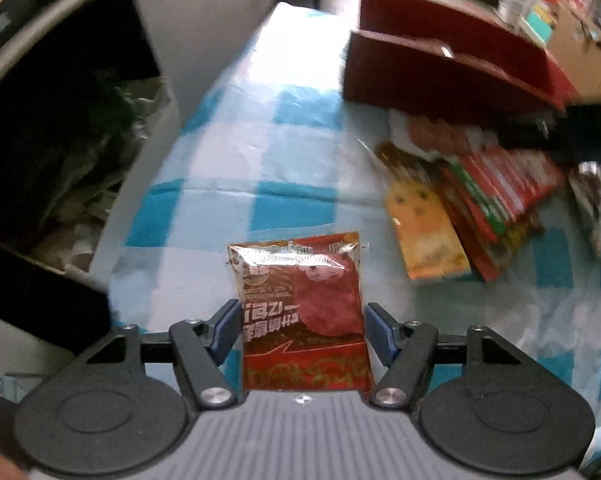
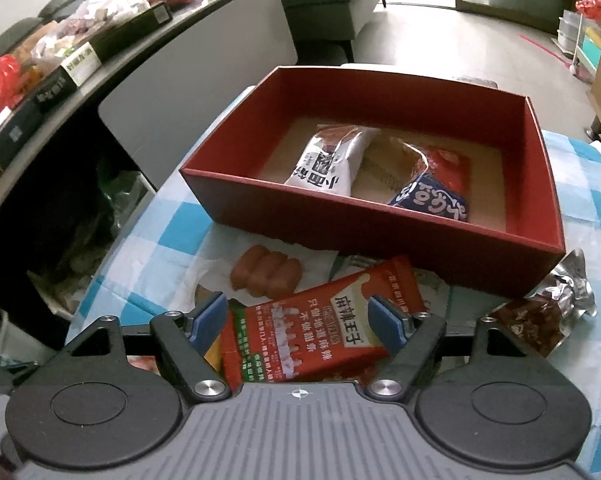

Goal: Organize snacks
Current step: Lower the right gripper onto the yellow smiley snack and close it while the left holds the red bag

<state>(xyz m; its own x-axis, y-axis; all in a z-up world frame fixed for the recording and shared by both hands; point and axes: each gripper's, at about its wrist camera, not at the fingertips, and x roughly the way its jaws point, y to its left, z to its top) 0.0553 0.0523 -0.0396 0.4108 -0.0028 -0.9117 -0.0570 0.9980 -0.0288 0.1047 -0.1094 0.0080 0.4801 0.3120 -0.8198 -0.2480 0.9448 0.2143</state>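
A red snack packet lies on the blue checked tablecloth between the fingers of my left gripper, which is open around it. My right gripper is open over a red and orange packet with a white panel on a pile of snacks. A red box stands just beyond, holding a white packet and a blue packet. The box and the pile also show blurred at the right of the left wrist view.
A sausage packet and a foil-wrapped brown snack lie in front of the box. A dark curved counter with bags and boxes runs along the left. A bin with bags sits below the table's left edge.
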